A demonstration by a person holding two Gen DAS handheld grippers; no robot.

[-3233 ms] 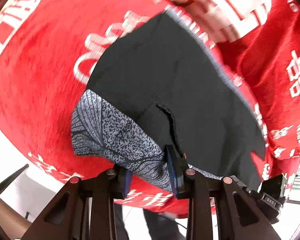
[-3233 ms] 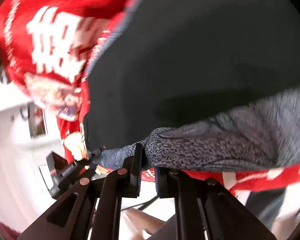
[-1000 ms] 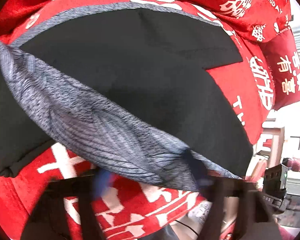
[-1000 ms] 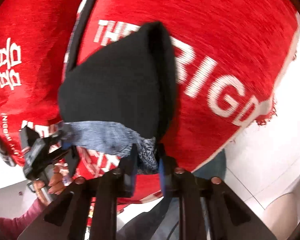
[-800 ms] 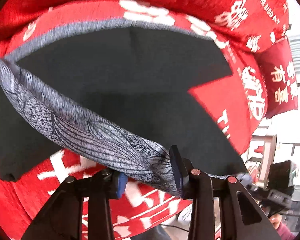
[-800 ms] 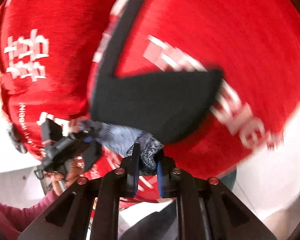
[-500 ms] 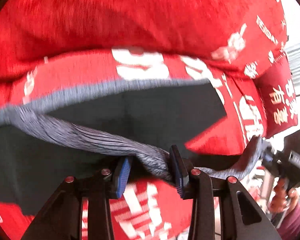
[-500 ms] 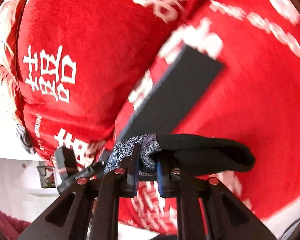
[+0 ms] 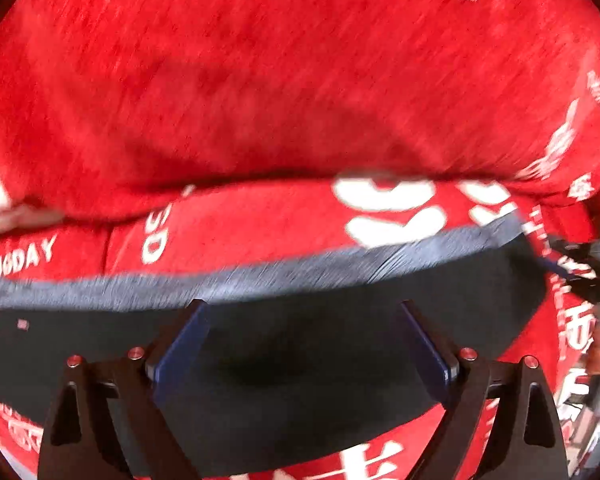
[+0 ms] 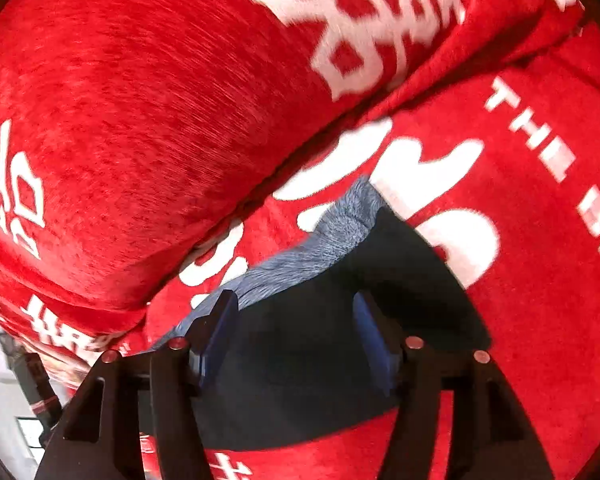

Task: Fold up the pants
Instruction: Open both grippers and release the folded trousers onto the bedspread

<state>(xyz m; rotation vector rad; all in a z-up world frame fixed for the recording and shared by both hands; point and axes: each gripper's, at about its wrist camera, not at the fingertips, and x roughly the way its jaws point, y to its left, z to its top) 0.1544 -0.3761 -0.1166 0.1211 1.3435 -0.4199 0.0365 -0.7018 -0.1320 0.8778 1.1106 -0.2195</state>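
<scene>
Left gripper (image 9: 300, 344) fingers spread wide, gripping nothing; right gripper (image 10: 296, 336) likewise.

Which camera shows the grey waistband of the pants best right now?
The left wrist view: the waistband runs nearly edge to edge across the dark pants. The right wrist view shows only a short, slanted stretch of it.

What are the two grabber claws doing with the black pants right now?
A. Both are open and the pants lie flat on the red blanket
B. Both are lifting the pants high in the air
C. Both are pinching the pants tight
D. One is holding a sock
A: the left gripper and the right gripper both have their jaws spread wide, with the pants lying on the red blanket.
</scene>
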